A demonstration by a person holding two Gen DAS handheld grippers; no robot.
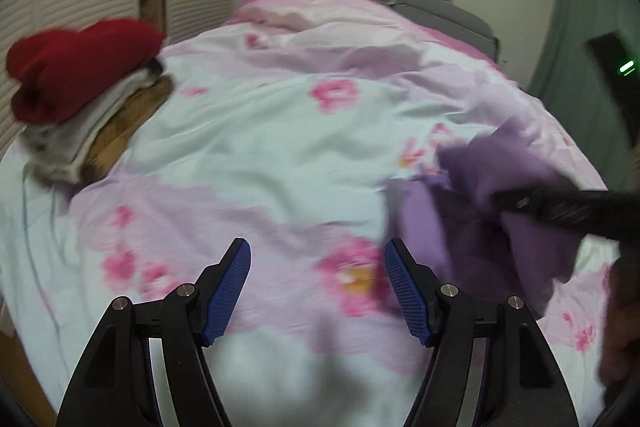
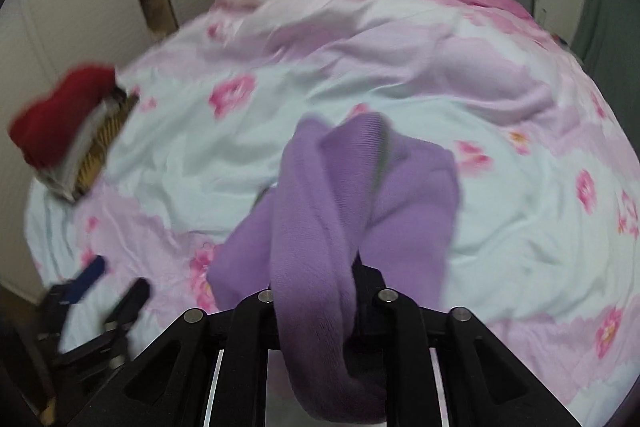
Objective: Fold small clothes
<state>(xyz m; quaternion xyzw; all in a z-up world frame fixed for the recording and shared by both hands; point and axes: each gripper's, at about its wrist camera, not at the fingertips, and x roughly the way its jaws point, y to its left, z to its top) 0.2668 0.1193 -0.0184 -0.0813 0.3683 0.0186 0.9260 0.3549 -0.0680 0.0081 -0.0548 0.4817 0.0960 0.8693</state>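
Purple knit garment hung bunched from right tongs, clamped shut on fold, lifted off floral bed cover at frame centre, likely for spreading flat. Left tongs gaped wide, empty, garment to their right. Folded stack, red garment topmost, upper left.

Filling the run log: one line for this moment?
right gripper: shut on purple garment | left gripper: open | pile: untouched
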